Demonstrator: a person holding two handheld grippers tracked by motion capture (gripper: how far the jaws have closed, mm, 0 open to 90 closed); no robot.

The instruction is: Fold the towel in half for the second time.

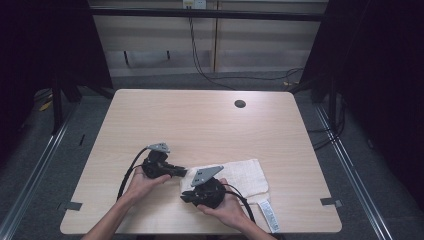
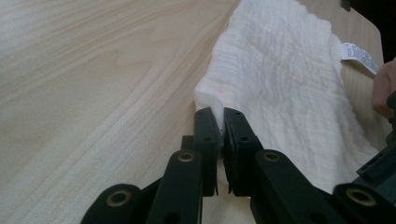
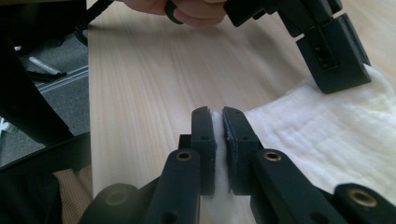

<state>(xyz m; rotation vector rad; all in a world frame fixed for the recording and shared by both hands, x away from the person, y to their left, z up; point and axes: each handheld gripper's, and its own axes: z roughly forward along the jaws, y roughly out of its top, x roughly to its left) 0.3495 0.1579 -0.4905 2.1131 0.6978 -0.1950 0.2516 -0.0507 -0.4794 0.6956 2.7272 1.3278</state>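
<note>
Left gripper (image 1: pixel 184 172): held level, jaws clamped on white cloth's (image 1: pixel 245 176) left edge. Right gripper (image 1: pixel 184 198): angled leftward, pinching the same edge nearer the person. Cloth: near table's (image 1: pixel 200 120) front edge, right of centre; far half bare.

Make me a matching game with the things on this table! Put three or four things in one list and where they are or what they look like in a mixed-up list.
Things:
1. white towel
2. left gripper
3. round hole
4. towel's label

Places or states:
A. far side of the table, a dark dot
B. near the table's front edge, past the right gripper
C. lying flat on the wood, pinched at its edge by both grippers
D. shut on the towel's corner

Pairs: 1-C, 2-D, 3-A, 4-B
</note>
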